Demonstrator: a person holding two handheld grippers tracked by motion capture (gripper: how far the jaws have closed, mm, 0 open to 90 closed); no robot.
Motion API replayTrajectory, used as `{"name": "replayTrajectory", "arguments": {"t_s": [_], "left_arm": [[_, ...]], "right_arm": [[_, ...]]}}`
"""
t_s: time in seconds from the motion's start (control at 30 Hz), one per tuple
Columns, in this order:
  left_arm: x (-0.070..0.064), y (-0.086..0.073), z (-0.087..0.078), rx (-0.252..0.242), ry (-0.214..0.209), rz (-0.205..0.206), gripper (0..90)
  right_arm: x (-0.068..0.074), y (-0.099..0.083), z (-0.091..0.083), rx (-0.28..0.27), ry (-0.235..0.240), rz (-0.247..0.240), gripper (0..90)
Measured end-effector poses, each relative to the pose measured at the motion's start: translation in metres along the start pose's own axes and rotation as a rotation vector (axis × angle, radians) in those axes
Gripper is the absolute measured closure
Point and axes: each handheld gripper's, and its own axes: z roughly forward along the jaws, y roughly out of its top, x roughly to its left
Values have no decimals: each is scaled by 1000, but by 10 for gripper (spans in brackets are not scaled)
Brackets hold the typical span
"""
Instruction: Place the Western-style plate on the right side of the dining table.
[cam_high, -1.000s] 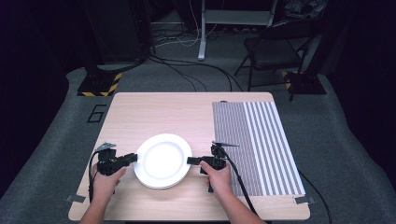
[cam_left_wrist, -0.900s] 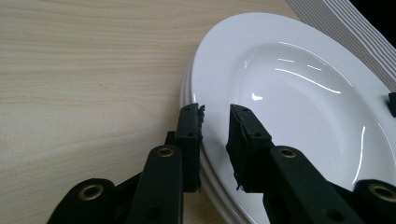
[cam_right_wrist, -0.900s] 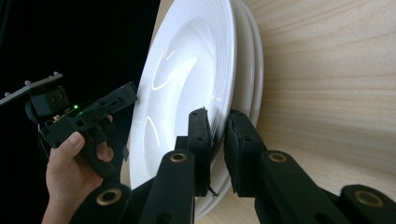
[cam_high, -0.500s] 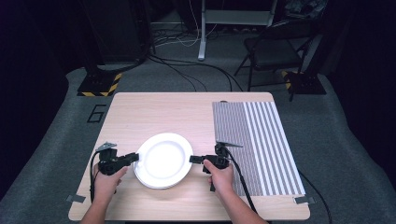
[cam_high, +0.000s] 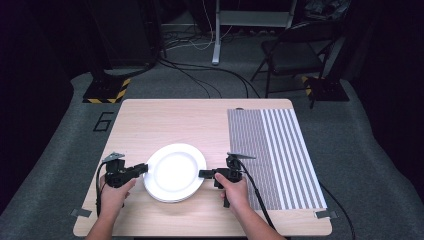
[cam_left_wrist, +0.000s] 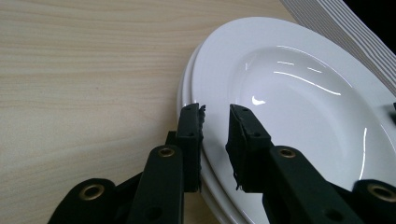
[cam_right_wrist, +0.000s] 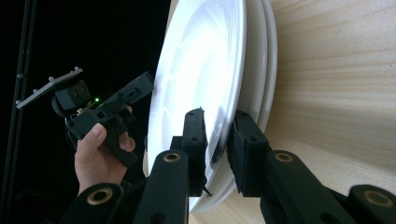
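Two round white ceramic plates (cam_high: 175, 171), stacked, sit at lower centre of the high view on a pale wooden table (cam_high: 165, 120); how many lie beneath the top one is hard to count, since only rim edges show. Left gripper (cam_high: 142, 168): jaws narrowly parted, straddling the upper rim in the left gripper view (cam_left_wrist: 215, 122); contact with the rim cannot be made out. Right gripper (cam_high: 203, 174): jaws narrow around the opposite rim (cam_right_wrist: 218, 128), the rim's edge hidden between them. Since half a second ago the stack and both grippers sit in much the same place. A grey-and-white striped mat (cam_high: 272, 155) covers the table's right part. Dark room beyond: grey carpet, floor cables, a black folding chair (cam_high: 290, 55) at upper right.
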Motion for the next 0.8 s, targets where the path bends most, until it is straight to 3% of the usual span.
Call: {"name": "replayTrajectory", "arguments": {"t_s": [0.07, 0.43, 0.77, 0.8], "left_arm": [[0, 0, 0, -2, 0, 1, 748], [-1, 0, 1, 1, -5, 3, 744], [-5, 0, 4, -10, -14, 18, 672], [-4, 0, 3, -12, -14, 19, 656]], "right_arm": [[-1, -1, 0, 6, 0, -12, 769], [-3, 0, -2, -3, 7, 33, 835], [0, 2, -10, -43, 9, 60, 858], [0, 4, -12, -46, 15, 79, 859]]}}
